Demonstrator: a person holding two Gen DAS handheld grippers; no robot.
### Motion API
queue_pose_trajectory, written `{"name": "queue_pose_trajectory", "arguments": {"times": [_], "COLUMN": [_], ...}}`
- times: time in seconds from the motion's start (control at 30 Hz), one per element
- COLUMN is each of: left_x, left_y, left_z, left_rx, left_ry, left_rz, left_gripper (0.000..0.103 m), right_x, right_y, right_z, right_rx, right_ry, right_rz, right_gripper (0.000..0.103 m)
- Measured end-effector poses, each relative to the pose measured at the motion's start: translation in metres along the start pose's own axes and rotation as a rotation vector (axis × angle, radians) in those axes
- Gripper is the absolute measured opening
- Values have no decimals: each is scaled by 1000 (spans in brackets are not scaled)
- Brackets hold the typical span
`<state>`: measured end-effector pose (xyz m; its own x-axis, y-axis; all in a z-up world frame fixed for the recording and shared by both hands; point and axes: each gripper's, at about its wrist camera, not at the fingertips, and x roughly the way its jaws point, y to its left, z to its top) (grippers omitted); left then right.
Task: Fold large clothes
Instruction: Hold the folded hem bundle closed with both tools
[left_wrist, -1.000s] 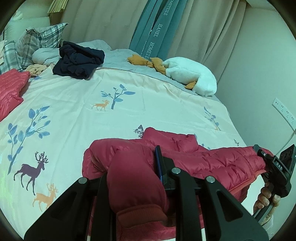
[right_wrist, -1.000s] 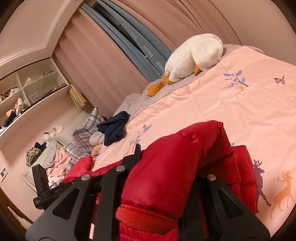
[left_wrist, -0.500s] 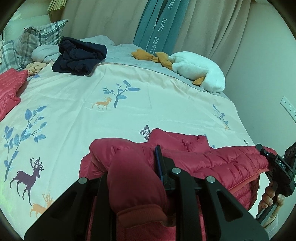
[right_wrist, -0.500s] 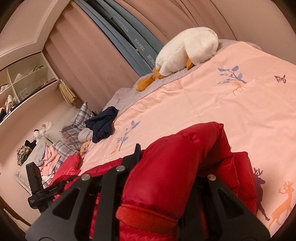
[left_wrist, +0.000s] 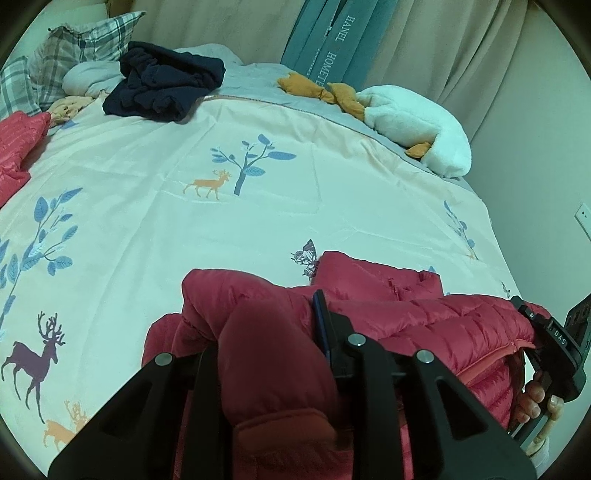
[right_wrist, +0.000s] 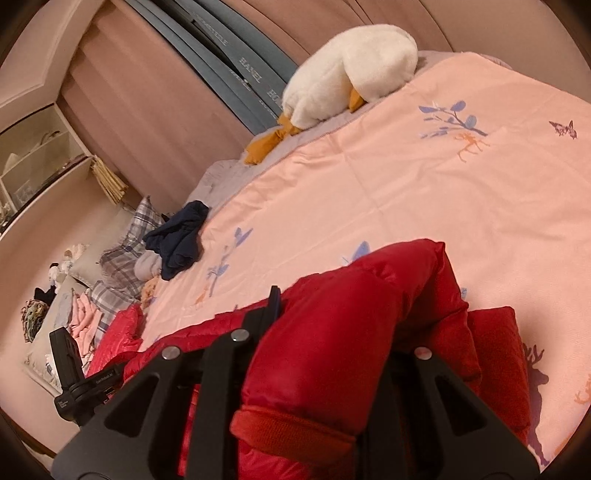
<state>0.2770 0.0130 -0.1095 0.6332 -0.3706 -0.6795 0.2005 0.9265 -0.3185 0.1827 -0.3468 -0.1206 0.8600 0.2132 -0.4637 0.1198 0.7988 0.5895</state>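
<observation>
Left gripper (left_wrist: 273, 332): jaws opening, red puffer jacket (left_wrist: 424, 317) sleeve between them | Right gripper (right_wrist: 332, 332): clamped narrow on the other sleeve | Jacket: lay on near edge of printed bedspread (left_wrist: 295, 206), sleeves raised.

A pale duvet (left_wrist: 258, 206) printed with deer, blue trees and a butterfly fills the middle of the left wrist view. At its upper edge a crumpled navy garment (left_wrist: 166, 86) lies just right of the plaid pillows (left_wrist: 74, 48) in the upper left, and a white plush duck (left_wrist: 417, 129) with orange feet rests at the upper right, below beige curtains (left_wrist: 461, 48). In the right wrist view, wall shelves (right_wrist: 33, 158) stand at the left edge.
</observation>
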Motion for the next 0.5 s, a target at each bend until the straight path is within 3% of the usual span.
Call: {"name": "queue_pose_trajectory", "arguments": {"times": [0.5], "left_x": [30], "left_y": [2], "left_z": [7], "left_rx": [0], "left_ry": [39], "left_rz": [14], "left_gripper": [24], "right_x": [22], "right_y": [-11], "right_z": [3], "right_rx": [24], "right_ry": [29], "right_rz": [-26], "right_gripper": [18]}}
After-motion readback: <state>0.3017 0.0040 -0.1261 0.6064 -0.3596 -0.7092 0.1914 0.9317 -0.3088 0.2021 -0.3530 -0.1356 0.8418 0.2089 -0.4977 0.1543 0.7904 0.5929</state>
